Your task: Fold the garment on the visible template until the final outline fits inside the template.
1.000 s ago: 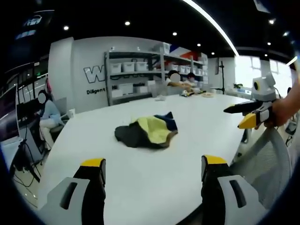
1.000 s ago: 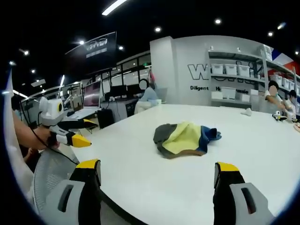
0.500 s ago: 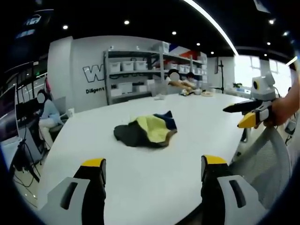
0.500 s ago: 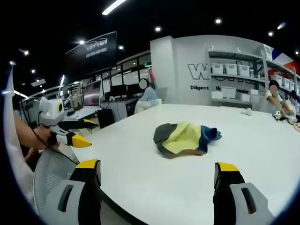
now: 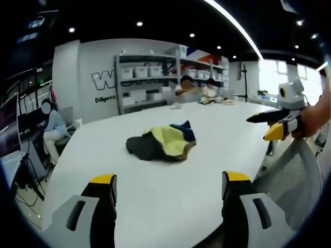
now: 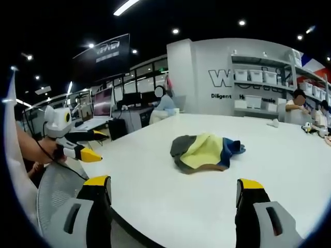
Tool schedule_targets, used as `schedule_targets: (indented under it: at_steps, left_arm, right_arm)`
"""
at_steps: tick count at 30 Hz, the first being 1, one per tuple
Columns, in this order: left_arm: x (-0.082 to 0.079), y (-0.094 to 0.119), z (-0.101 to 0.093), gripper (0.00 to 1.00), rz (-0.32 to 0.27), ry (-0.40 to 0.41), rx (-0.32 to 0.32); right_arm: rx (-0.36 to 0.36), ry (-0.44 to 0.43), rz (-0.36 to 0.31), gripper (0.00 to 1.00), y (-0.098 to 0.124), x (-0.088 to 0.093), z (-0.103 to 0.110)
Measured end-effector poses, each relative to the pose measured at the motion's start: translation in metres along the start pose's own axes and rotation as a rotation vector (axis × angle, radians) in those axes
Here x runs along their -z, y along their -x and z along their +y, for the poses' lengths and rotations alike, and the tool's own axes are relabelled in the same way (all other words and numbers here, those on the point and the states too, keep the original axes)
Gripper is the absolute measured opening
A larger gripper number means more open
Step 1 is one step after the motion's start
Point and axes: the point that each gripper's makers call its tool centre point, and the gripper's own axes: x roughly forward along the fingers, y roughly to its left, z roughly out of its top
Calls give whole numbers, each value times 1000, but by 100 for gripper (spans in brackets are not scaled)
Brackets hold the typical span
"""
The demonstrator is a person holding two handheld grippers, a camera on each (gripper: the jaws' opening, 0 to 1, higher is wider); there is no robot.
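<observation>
Nothing has changed over the last second. Left gripper (image 5: pixel 164 186) jaws spread wide, empty, held back at the table (image 5: pixel 155 201) edge. Garment (image 5: pixel 161 144) bunched mid-table, untouched; no template visible. Right gripper (image 6: pixel 174 192) likewise spread, empty. Folding not yet begun.

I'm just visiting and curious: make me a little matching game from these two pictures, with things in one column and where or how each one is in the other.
Things:
1. garment
2. left gripper
3. storage bins
4. mesh chair

Places or states:
A. on the grey shelves by the far wall
B. at the table's near edge
C. crumpled in a heap on the table
D. open, holding nothing

Pairs: 1-C, 2-D, 3-A, 4-B
</observation>
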Motion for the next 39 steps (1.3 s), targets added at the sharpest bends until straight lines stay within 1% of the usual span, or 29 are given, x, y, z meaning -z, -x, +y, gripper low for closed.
schedule_targets:
  at_steps: [5, 11, 15, 17, 23, 32, 39]
  left_arm:
    - [1, 0, 0, 86, 3, 2, 2]
    - [1, -1, 0, 86, 6, 1, 2]
    - [1, -1, 1, 86, 9, 5, 2]
    - [1, -2, 1, 86, 11, 4, 4]
    - [4, -3, -1, 86, 23, 16, 15]
    - [7, -3, -3, 86, 36, 16, 27]
    - [6, -4, -4, 85, 41, 25, 33]
  right_arm:
    - [-17, 2, 1, 99, 0, 0, 2]
    - [-37, -21, -9, 99, 0, -3, 3]
    - [-54, -30, -24, 99, -1, -7, 2]
    - [-57, -48, -39, 99, -2, -10, -1]
    - [-75, -55, -39, 99, -3, -10, 2]
    - [-98, -57, -19, 99, -4, -7, 8]
    - [-106, -66, -17, 99, -5, -7, 8]
